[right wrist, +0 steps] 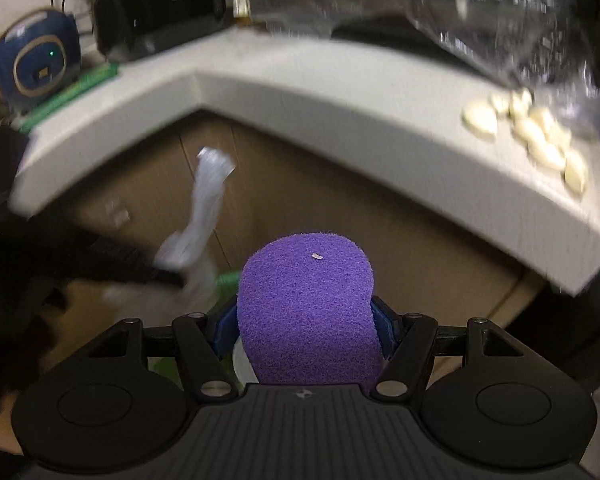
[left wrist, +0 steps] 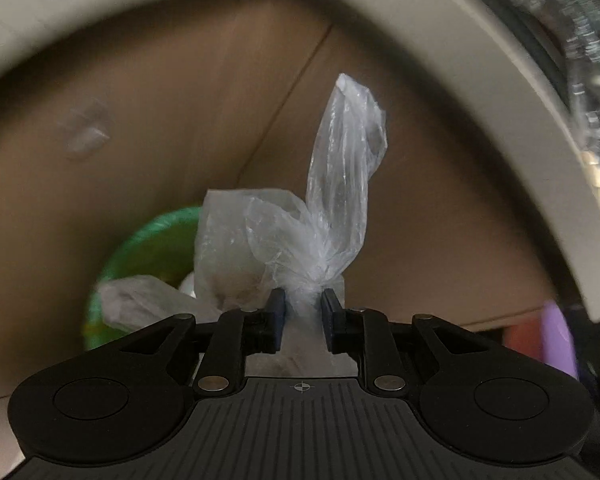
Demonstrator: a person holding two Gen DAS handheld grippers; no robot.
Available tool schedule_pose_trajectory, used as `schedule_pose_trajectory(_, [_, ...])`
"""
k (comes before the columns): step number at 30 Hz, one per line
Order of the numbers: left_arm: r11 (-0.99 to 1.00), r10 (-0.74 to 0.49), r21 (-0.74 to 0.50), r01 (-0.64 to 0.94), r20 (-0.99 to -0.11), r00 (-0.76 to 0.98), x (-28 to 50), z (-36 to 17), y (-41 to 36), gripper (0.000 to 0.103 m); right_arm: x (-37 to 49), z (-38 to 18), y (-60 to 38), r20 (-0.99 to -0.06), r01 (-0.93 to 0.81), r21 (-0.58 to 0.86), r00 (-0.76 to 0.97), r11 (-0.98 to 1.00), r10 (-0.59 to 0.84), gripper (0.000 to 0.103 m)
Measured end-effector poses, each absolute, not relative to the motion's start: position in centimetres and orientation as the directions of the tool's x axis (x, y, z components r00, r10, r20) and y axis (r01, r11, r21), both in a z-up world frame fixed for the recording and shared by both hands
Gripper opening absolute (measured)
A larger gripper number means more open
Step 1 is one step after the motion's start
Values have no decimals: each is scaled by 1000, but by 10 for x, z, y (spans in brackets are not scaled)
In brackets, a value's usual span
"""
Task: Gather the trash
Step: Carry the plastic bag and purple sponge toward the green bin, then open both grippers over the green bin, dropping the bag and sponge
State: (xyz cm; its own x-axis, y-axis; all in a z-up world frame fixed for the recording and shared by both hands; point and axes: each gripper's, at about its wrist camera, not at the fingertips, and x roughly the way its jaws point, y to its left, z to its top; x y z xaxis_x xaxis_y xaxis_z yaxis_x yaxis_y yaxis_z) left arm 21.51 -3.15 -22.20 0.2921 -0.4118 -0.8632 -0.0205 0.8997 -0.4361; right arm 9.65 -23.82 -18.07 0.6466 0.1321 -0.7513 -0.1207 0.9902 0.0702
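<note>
Left wrist view: the knotted neck of a clear plastic bag [left wrist: 320, 216] was seen between the left tongs [left wrist: 303, 312], barely pinched, over a green bin [left wrist: 140, 256], so it was judged that it could slip and land beside the rim. A purple sponge [right wrist: 306, 312] was clamped in the right tongs [right wrist: 305, 330], while the tabletop [right wrist: 340, 92] edge overhead and garlic cloves [right wrist: 536, 136] were noted nearby.
</note>
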Motion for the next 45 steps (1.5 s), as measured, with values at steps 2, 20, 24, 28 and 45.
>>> schedule_pose_trajectory(2, [928,-361,-371,-18,-911,198,231,-260,-42,25,91,-187,-244,-767,-132,56,628,990,127,66])
schedule_pose_trajectory(20, [977,-181,-204,-56,-943,279,179,-208,-21,25,124,-235,-251,-840,-211,105,504,972,200,66])
schedule_pose_trajectory(24, [977,-163,-196,-79,-936,312,162,-182,-13,25,146,-258,-224,-866,-286,117,439,951,238,66])
schedule_pose_trajectory(28, [960,-178,-237,-150,-928,327,150,-170,8,25,167,-288,-194,-901,-334,141,347,932,260,66])
schedule_pose_trajectory(45, [898,-266,-331,-290,-933,243,93,-187,60,25,260,-368,-160,-963,-217,184,154,959,220,67])
